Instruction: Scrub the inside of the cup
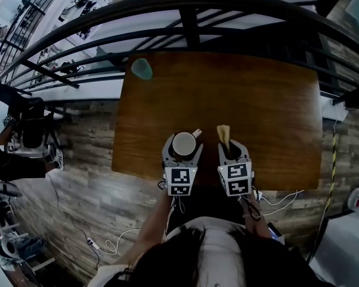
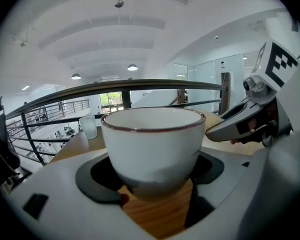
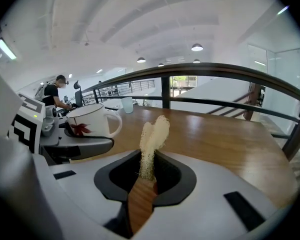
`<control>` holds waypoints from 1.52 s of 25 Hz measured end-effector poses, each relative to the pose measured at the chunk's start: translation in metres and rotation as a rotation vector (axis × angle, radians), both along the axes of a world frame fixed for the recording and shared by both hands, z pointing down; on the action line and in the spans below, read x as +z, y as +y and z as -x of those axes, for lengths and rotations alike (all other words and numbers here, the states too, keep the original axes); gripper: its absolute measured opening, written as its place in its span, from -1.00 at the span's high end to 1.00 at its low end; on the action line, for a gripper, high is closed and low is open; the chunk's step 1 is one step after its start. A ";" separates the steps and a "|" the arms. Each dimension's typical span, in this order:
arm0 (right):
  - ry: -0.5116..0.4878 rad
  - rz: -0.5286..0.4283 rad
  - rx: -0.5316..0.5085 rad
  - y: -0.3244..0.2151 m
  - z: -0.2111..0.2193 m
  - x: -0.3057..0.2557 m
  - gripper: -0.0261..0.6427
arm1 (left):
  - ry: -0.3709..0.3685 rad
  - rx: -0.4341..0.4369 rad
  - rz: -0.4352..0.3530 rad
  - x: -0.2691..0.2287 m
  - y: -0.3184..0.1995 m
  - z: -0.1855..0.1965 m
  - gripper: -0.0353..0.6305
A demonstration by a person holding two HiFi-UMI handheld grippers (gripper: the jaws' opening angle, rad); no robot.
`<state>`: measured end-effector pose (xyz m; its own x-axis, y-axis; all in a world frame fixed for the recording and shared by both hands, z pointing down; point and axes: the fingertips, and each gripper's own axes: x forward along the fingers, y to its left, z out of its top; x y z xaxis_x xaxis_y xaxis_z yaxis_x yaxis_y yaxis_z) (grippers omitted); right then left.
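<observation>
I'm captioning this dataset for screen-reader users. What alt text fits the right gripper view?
The right tool pinches a pale scrubber upright over a wooden table. To its left, the left tool holds a white cup with a red leaf print.

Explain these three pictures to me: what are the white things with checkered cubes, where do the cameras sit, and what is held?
These are no robot arms: a person holds a two-jaw gripper in each hand. The head view looks down from the person's head; each gripper view looks along that gripper's own jaws. The left gripper clamps a white cup; the right gripper pinches a pale scrubbing sponge. On the wooden table stands a small translucent tumbler, at the far corner by the railing.
</observation>
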<state>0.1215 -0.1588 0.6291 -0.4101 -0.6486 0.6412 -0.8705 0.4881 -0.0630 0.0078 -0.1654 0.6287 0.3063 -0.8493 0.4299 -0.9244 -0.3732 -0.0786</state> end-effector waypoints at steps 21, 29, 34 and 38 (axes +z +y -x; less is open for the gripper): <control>-0.054 -0.097 -0.003 0.005 0.040 -0.078 0.66 | -0.038 0.171 -0.019 -0.038 0.009 0.016 -0.31; -0.037 -0.146 -0.035 0.005 0.063 -0.106 0.66 | -0.053 0.206 -0.051 -0.062 0.003 0.031 -0.31; -0.039 -0.169 -0.062 0.005 0.066 -0.128 0.66 | -0.081 0.236 -0.072 -0.078 -0.002 0.031 -0.31; -0.063 -0.184 -0.095 0.004 0.071 -0.146 0.66 | -0.111 0.264 -0.094 -0.086 -0.007 0.027 -0.31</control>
<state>0.0505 -0.1547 0.4833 -0.5103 -0.7091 0.4866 -0.8174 0.5758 -0.0183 -0.0192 -0.1727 0.5431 0.4772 -0.7842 0.3965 -0.7803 -0.5857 -0.2192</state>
